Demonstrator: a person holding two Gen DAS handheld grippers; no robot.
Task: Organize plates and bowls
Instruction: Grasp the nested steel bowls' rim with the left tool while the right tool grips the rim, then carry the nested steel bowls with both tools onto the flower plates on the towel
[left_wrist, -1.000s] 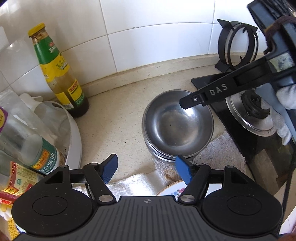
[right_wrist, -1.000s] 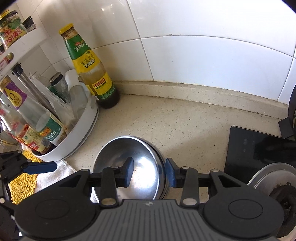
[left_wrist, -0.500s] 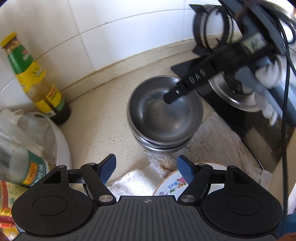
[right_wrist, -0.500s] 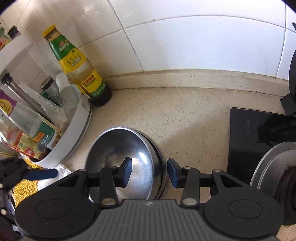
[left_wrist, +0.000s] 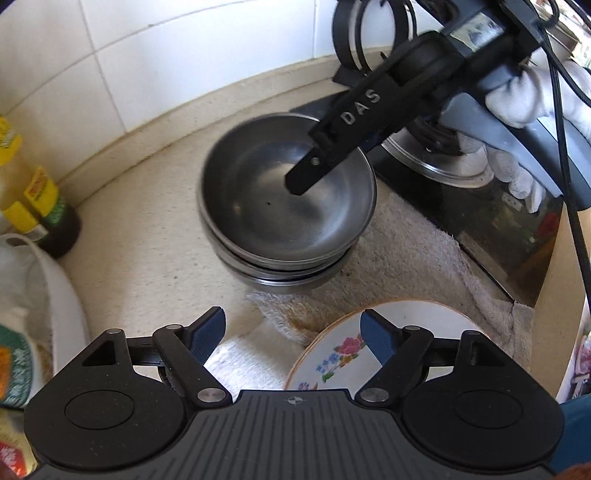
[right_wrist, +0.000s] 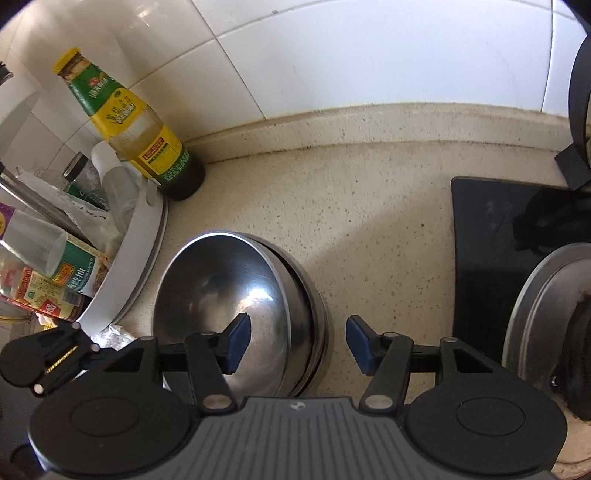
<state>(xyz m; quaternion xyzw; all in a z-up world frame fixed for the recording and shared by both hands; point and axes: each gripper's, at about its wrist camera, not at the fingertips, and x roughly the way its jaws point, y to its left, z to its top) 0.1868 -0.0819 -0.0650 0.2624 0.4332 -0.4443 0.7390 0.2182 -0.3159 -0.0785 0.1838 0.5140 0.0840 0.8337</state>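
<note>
Although the steel bowls (left_wrist: 286, 206) are nested in a stack on the bench (right_wrist: 376, 206), the top one sits skewed, pushed off centre toward the left of the ones below, so the bowl half of the job looks mostly done but not squared up. The floral plate (left_wrist: 373, 347) lies apart from the stack, at the near edge on a pale towel (left_wrist: 402, 254), and I judge it is not yet dealt with; whether other plates wait out of view cannot be told.

The right claw (right_wrist: 295, 341) hangs over the right side of the stack with its blue pads spread wide and nothing between them, one finger above the top bowl's inside and the other outside the rim. The left claw (left_wrist: 293, 332) is also wide and empty, low over the towel with the plate's rim just beside its right pad.

Around the work: a sauce bottle (right_wrist: 136, 125) stands by the tiled wall near the stack, a white rack (right_wrist: 136, 243) crowded with bottles and jars sits just to the stack's left, and a black cooktop (right_wrist: 484, 236) with a metal lid (right_wrist: 535, 306) lies to the right. The rack leaves little room on the left for sliding the bowls, and the towel's folds beneath the plate could catch a pad going under its rim.
</note>
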